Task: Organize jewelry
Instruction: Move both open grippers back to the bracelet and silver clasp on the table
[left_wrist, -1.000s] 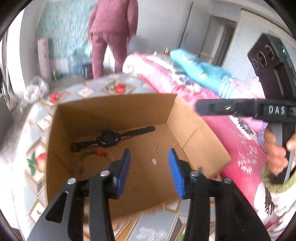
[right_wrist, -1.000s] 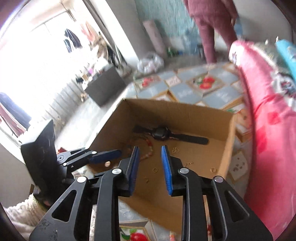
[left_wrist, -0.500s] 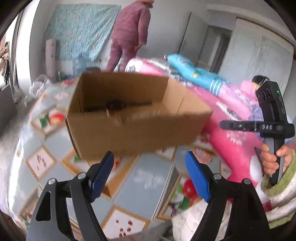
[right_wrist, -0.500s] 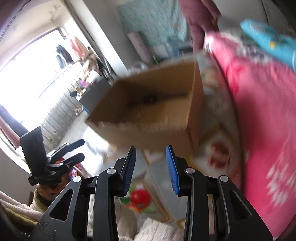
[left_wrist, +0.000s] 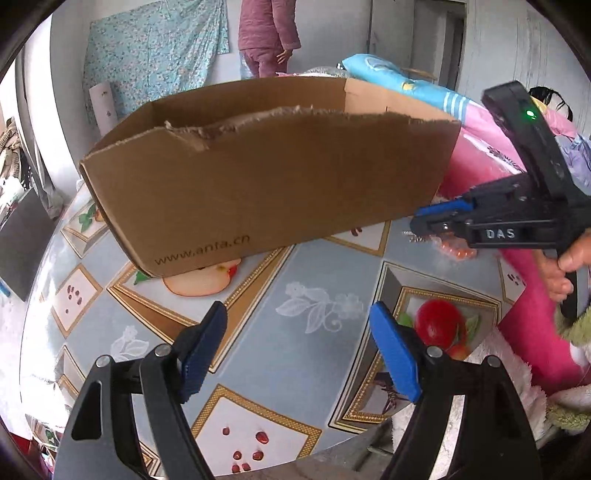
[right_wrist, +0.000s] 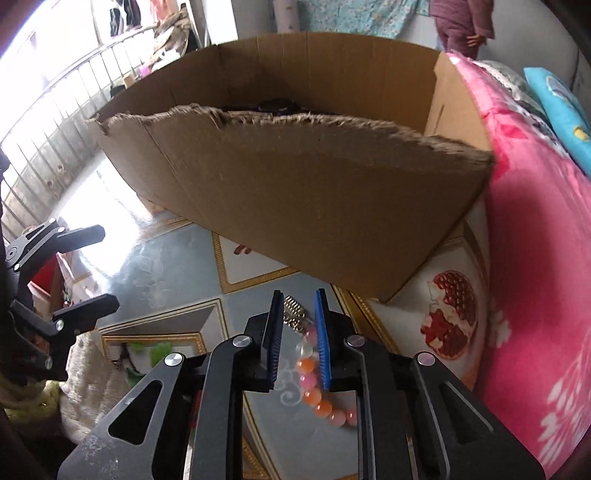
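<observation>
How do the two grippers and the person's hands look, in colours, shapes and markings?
Both grippers, the left gripper and the right gripper, are black angular frames with silver pivot screws and blue ribbed fingers. The right one bears white letters "DAS" and a black block with a green light. The bare right hand comes out of a fuzzy green-and-white sleeve.

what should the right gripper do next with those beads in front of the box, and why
Probably ease the right gripper down and close on the bead bracelet. Its fingers are slightly apart, with the pink and orange beads lying on the tablecloth between and beneath them, outside the cardboard box. The left gripper hangs open, empty.
</observation>
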